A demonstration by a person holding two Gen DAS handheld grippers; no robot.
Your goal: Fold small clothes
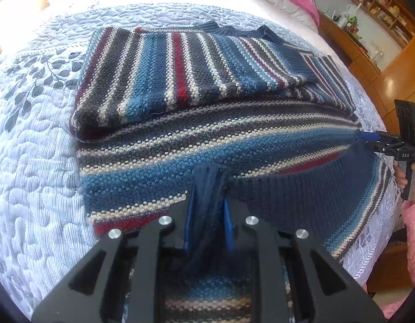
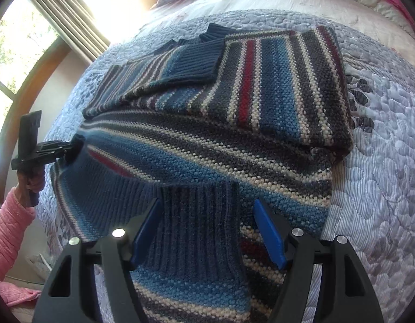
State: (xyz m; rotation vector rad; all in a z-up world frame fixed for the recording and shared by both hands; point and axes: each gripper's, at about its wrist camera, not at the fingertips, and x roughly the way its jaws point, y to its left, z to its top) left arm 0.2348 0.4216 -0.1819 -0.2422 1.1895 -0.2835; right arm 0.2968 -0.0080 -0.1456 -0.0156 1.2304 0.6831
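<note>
Across the middle of both views, a striped knit sweater [image 1: 196,86] lies partly folded on a quilted bed [image 1: 38,161], long axis running left to right. Shelves [image 1: 382,13] sit upper right, a window [image 2: 16,40] upper left. Left claw [image 1: 207,210] is pinched tight on the navy ribbed hem; right claw [image 2: 207,231] is spread wide, straddling that hem without clamping it.
</note>
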